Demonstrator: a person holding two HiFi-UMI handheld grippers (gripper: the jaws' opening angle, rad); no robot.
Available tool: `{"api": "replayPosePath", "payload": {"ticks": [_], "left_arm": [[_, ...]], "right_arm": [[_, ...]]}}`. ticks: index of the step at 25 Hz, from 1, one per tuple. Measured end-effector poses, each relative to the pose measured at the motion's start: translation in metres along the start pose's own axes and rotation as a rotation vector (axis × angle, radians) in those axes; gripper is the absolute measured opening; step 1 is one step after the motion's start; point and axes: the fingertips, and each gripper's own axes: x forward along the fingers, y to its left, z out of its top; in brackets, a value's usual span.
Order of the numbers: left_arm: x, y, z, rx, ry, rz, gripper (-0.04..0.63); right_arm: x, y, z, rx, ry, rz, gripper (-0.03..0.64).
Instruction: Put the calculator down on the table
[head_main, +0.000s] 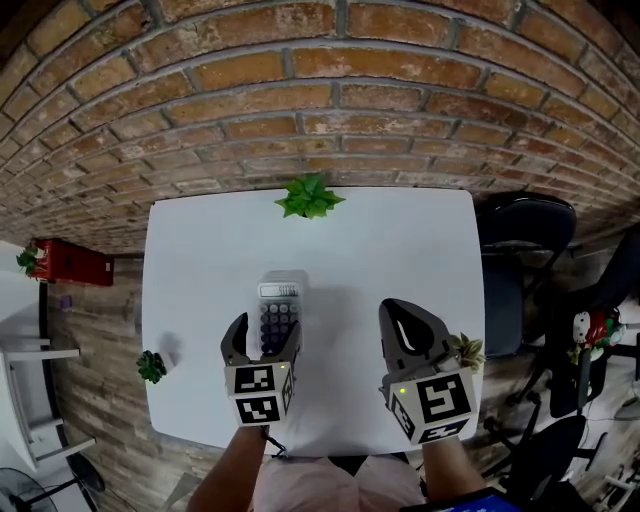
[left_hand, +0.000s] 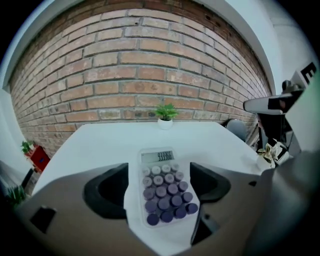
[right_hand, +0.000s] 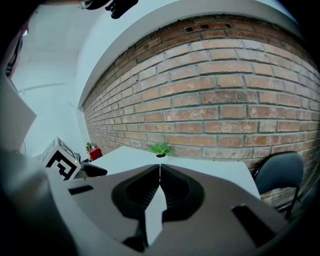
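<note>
A white calculator (head_main: 279, 312) with dark round keys and a lit display lies flat on the white table (head_main: 400, 250). My left gripper (head_main: 265, 335) is open, with one jaw on each side of the calculator's near half. In the left gripper view the calculator (left_hand: 162, 187) rests between the jaws of the left gripper (left_hand: 159, 172), and a narrow gap shows on each side. My right gripper (head_main: 392, 308) hangs over the table to the right of the calculator, shut with nothing in it. In the right gripper view the jaws of the right gripper (right_hand: 159, 167) meet at their tips.
A potted green plant (head_main: 309, 196) stands at the table's far edge. One small plant (head_main: 152, 366) sits near the left edge and another (head_main: 466, 350) by my right gripper. A dark chair (head_main: 525, 240) stands to the right, a brick wall behind and a red box (head_main: 70, 262) at left.
</note>
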Motion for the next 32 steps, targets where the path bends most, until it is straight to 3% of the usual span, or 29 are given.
{"api": "replayPosePath", "payload": {"ticks": [7,12,14,16,24,32], "left_arm": [[-0.065,-0.011,0.058,-0.003,-0.277,0.035,0.363],[-0.138,-0.018,0.110,-0.027,-0.495,0.075,0.180],[-0.167,-0.016,0.128,-0.030,-0.572,0.112,0.072],[-0.192,-0.014,0.144,-0.041,-0.627,0.136,0.028],[-0.250,-0.016,0.176,-0.032,-0.752,0.182,0.021],[-0.264,-0.024,0.179,-0.018,-0.775,0.192,0.021]], "right_arm": [[-0.018,0.014,0.020,-0.041,-0.057,0.026,0.005],[-0.039,0.034,0.052,-0.093,-0.134,0.070,0.005],[-0.047,0.045,0.067,-0.114,-0.169,0.092,0.003],[-0.056,0.055,0.083,-0.139,-0.209,0.113,0.003],[-0.092,0.080,0.131,-0.221,-0.343,0.155,0.000],[-0.108,0.084,0.142,-0.251,-0.384,0.155,-0.002]]}}
